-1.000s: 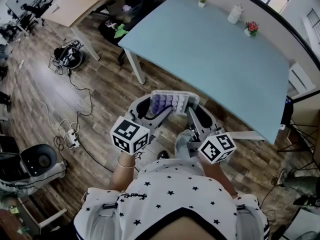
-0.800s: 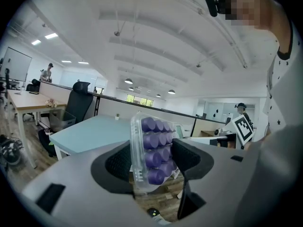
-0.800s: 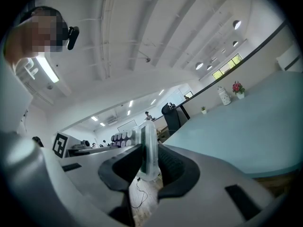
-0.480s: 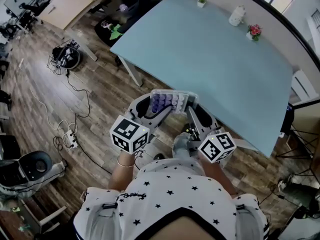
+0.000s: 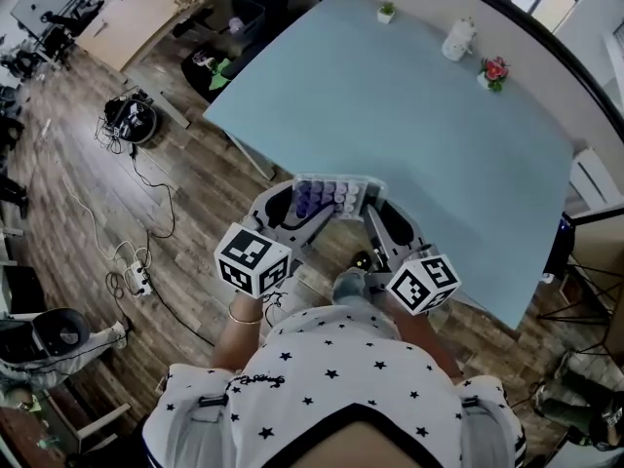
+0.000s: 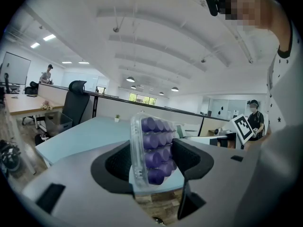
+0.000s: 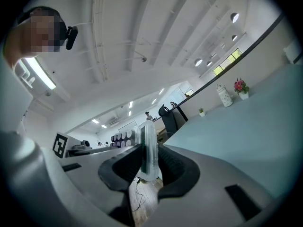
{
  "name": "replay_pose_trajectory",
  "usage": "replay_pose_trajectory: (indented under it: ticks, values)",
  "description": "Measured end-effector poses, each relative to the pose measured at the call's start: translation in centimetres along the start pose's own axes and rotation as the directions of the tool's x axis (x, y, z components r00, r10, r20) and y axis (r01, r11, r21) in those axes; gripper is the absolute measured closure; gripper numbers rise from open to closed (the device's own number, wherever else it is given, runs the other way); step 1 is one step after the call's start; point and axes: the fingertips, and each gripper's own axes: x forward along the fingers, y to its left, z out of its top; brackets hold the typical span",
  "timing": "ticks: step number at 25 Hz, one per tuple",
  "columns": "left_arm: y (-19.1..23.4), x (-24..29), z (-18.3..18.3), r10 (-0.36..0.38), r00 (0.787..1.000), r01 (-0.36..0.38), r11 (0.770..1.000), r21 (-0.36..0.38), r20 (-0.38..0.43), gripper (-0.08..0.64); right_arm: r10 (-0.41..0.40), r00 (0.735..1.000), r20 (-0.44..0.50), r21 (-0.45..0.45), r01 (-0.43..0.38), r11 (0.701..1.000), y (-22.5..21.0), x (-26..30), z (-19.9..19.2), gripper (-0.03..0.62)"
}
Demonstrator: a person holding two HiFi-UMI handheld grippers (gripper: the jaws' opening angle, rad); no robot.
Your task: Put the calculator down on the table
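Note:
The calculator (image 5: 333,196), a clear case with rows of purple keys, hangs in the air between both grippers at the near edge of the light-blue table (image 5: 419,115). My left gripper (image 5: 302,211) grips its left end, and the left gripper view shows the keys (image 6: 155,150) upright between the jaws (image 6: 154,163). My right gripper (image 5: 375,214) is shut on the right end. In the right gripper view the calculator (image 7: 148,150) stands edge-on, clamped between the two dark pads of that gripper (image 7: 147,163). The tabletop (image 7: 246,126) stretches ahead.
On the table's far side stand a small potted plant (image 5: 387,12), a white jar (image 5: 458,35) and a pot of red flowers (image 5: 493,69). Cables and a round device (image 5: 132,117) lie on the wooden floor at left, with a power strip (image 5: 139,273) nearer me.
The table has come closer in the head view: both grippers, still holding the calculator, have moved forward to its near edge. The grip looks unchanged.

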Motion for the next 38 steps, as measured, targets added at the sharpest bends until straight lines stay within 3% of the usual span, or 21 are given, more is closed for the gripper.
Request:
replay_pose_trajectory:
  ticks: [15,28,38]
  values:
    - [-0.7,7.2,1.4,-0.026,1.0,0.026,1.0,0.006,-0.002,0.282,-0.024,1.0,0.01,-0.002,0.024,1.0,-6.4,0.3,3.5,0.491]
    - [2.3,13.1,1.8,-0.15,0.985,0.149,0.989,-0.014,-0.089,0.281,-0.173,0.985,0.013,0.048,0.173,0.984,-10.6,3.0,4.4,0.489]
    - [5.0,17.3,1.2,-0.231,0.96,0.231,0.973,-0.02,-0.156,0.281,-0.278,0.961,0.009,0.084,0.276,0.957,-13.9,5.6,4.1,0.489]
